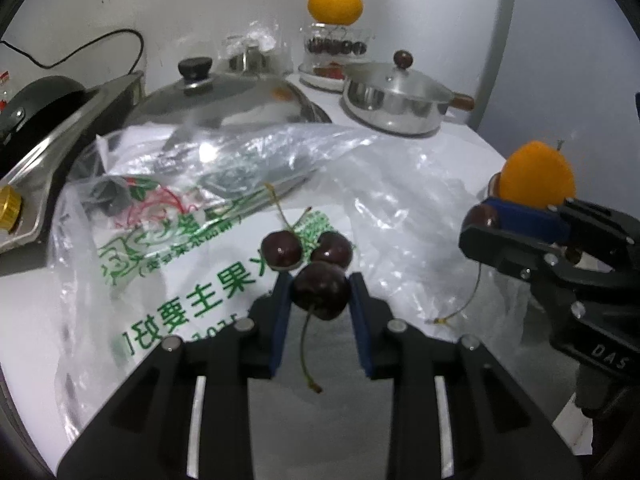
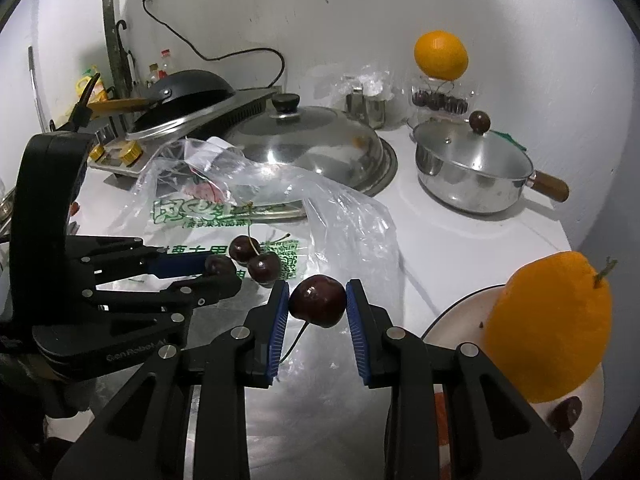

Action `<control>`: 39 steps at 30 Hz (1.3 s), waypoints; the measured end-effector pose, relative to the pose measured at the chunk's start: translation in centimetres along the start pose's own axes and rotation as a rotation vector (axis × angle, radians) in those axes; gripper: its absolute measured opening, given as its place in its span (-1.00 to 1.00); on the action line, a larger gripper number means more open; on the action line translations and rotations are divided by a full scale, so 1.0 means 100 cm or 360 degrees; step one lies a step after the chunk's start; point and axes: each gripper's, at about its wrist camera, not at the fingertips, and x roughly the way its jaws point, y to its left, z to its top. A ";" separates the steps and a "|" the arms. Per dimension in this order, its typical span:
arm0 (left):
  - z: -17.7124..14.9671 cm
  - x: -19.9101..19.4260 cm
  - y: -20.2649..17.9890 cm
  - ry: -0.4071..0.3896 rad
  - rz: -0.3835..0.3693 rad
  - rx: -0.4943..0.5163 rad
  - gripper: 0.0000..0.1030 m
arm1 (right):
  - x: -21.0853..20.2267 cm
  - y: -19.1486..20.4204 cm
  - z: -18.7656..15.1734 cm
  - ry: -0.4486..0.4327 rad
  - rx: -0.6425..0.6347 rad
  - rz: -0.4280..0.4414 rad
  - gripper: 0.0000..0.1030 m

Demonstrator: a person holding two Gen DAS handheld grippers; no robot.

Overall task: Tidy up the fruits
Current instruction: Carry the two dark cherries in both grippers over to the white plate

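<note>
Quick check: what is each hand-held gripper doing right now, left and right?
Left hand-held gripper: closed on a dark red cherry with a long stem.
Right hand-held gripper: closed on another dark red cherry.

Left claw (image 1: 320,300): matte black plastic linkage, blue ribbed pads, silver round screws. Right claw (image 2: 317,304): same build; white lettering on housings.

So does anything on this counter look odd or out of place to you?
Yes: an orange is balanced on top of a clear tub of cherries at the back, which looks precarious. A crumpled plastic bag sprawls across the counter, with two loose cherries lying on it.
</note>
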 end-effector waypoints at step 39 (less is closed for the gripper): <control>0.005 -0.063 -0.117 -0.0173 -0.0142 0.0219 -0.43 | -0.120 -0.072 -0.045 -0.0239 0.0184 -0.0267 -0.39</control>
